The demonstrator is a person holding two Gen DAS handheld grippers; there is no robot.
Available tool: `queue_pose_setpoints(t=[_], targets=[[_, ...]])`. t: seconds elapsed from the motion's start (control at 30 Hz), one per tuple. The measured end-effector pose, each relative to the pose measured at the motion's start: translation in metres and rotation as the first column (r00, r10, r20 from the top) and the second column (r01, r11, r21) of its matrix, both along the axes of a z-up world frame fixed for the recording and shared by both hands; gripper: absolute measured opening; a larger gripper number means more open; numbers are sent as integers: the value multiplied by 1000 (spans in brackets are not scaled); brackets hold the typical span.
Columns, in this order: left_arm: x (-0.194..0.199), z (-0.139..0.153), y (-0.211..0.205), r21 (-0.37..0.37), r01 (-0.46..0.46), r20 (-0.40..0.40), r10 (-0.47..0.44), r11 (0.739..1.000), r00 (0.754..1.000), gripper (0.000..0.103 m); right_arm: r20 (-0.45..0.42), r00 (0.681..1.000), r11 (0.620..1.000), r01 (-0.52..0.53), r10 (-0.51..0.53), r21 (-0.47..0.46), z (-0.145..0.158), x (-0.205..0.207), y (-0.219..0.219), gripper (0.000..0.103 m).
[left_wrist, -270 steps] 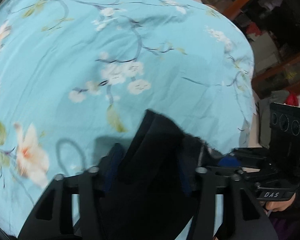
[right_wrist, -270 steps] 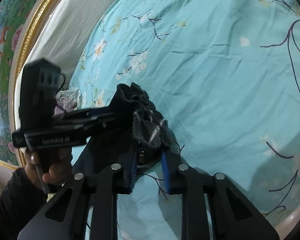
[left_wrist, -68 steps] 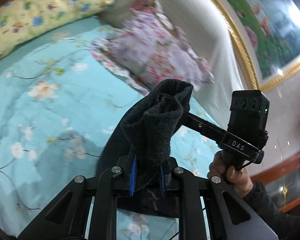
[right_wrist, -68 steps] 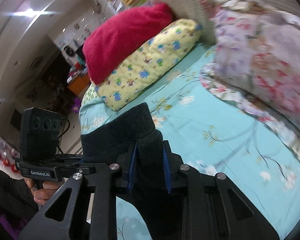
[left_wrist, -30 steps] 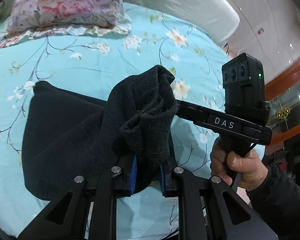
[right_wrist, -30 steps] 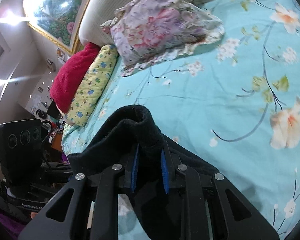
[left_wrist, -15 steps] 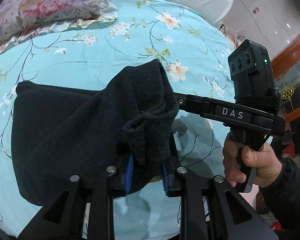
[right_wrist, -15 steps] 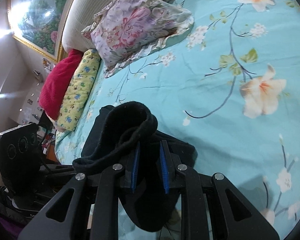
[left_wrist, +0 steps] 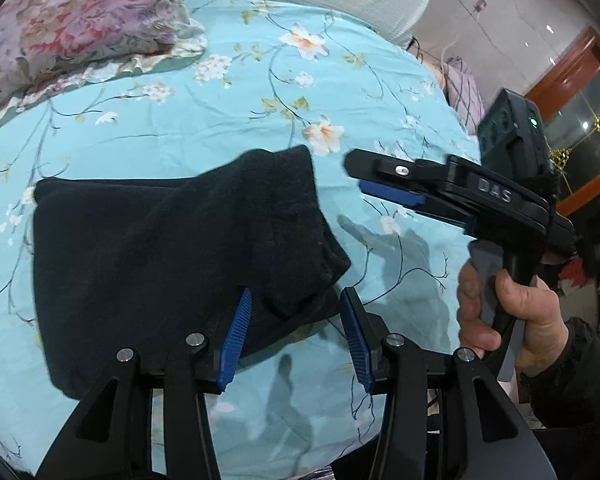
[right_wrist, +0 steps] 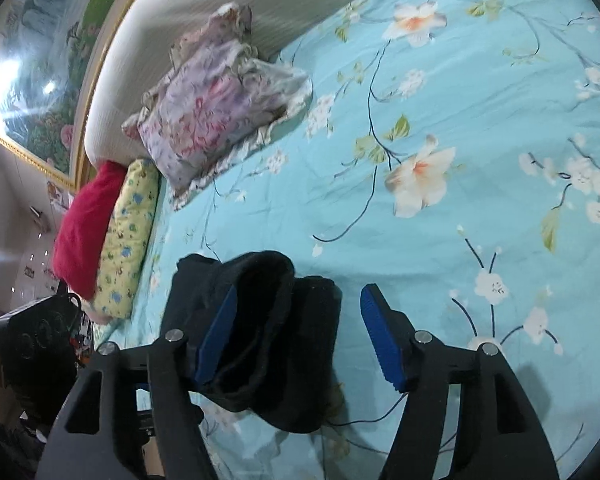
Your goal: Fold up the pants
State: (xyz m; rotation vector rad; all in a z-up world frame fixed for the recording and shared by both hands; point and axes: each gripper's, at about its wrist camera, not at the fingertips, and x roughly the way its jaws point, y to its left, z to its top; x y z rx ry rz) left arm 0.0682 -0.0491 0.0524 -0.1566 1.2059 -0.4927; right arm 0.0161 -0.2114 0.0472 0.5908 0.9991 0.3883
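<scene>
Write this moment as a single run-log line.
step: release after fold | left claw: just opened | right claw: just opened | black pants: folded on floral bedsheet

Both grippers are black frames with silver screws at the pivots and ribbed blue pads [left_wrist: 236,336] inside the fingers. The right gripper [left_wrist: 392,188] carries white "DAS" lettering, a grey trigger, and a boxy black camera block with a green light behind it. The right hand [left_wrist: 512,328] shows a dark sleeve.
</scene>
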Motion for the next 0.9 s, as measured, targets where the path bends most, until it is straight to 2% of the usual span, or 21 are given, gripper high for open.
queue_pose_setpoints(t=[0.13,0.2,0.43,0.77,0.9], targets=[[-1,7,17,-7,-40,10,40,999,999,50,-1,1000,1000,5,-5,-15,10,-4,8,68],[0,11,26,-8,-58,16,58,998,998,55,4,1000,1000,4,-4,-27,15,-6,16,69],[-1,16,56,-7,-119,19,119,993,993,56,37,999,996,7,-4,-85,27,-15,42,69],[-5,19,93,-16,-212,19,212,977,977,59,-9,1000,993,9,-10,-114,19,-20,60,70],[-5,19,103,-15,-242,22,242,970,970,60,-35,999,991,17,-22,-132,16,-19,62,76]])
